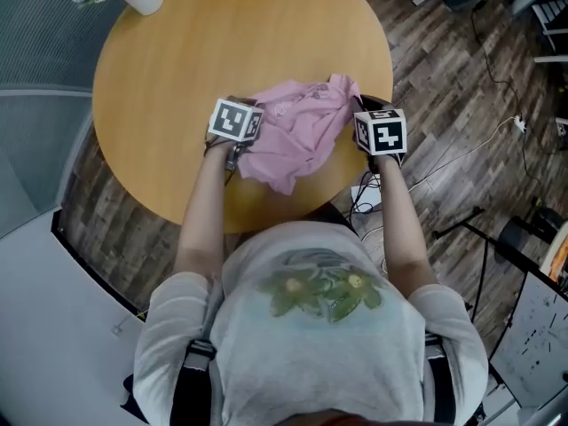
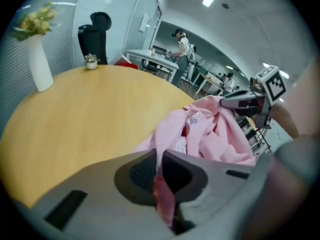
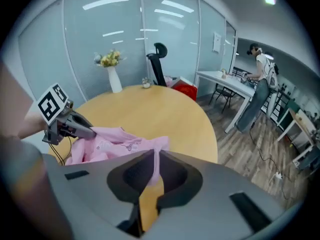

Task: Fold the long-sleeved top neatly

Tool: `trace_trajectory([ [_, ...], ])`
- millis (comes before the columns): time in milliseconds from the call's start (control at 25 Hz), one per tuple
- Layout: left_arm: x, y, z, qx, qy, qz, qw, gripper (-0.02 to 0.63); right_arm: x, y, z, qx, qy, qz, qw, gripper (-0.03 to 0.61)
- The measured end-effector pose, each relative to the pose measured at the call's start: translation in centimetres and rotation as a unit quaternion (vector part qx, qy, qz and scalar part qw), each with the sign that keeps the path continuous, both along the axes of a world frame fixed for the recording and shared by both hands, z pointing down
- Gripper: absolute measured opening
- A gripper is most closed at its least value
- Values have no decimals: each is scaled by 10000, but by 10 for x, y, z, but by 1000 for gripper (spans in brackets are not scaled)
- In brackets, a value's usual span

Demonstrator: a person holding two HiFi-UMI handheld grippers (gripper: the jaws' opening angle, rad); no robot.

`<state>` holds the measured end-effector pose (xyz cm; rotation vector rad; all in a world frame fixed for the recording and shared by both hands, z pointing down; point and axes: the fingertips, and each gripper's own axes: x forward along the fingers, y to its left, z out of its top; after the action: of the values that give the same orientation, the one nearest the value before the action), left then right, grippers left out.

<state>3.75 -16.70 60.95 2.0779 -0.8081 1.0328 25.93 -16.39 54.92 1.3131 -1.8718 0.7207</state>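
My left gripper (image 2: 161, 159) and right gripper (image 3: 155, 159) were each clamped on a pinch of the crumpled pink top (image 1: 297, 131) by the table's (image 1: 222, 43) near edge. I judged it needed drawing apart evenly and spreading flat first.

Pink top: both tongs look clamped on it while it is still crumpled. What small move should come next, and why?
Probably lift and draw the two tongs apart to stretch the pink top open. The left tongs and right tongs each pinch an edge of cloth, yet it lies bunched on the table, too crumpled to fold.
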Motion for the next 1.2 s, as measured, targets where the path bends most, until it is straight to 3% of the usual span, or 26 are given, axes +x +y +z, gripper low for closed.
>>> trace_trajectory([
  [80, -22, -21, -25, 376, 142, -390, 9984, 18, 0, -22, -28, 393, -168, -32, 9991, 41],
  [200, -62, -48, -70, 976, 382, -1040, 9890, 18, -10, -55, -73, 1093, -244, -253, 9934, 41],
  [480, -145, -64, -188, 2531, 439, -1850, 9486, 18, -50, -85, -174, 2635, -390, -688, 9614, 41],
  [920, -200, -1, -334, 4263, 374, -2115, 8787, 18, -94, -43, -311, 4150, -387, -1157, 9016, 41],
  [1200, -207, 66, -390, 4830, 457, -1976, 8518, 18, -103, 24, -363, 4908, -173, -1080, 8644, 41],
])
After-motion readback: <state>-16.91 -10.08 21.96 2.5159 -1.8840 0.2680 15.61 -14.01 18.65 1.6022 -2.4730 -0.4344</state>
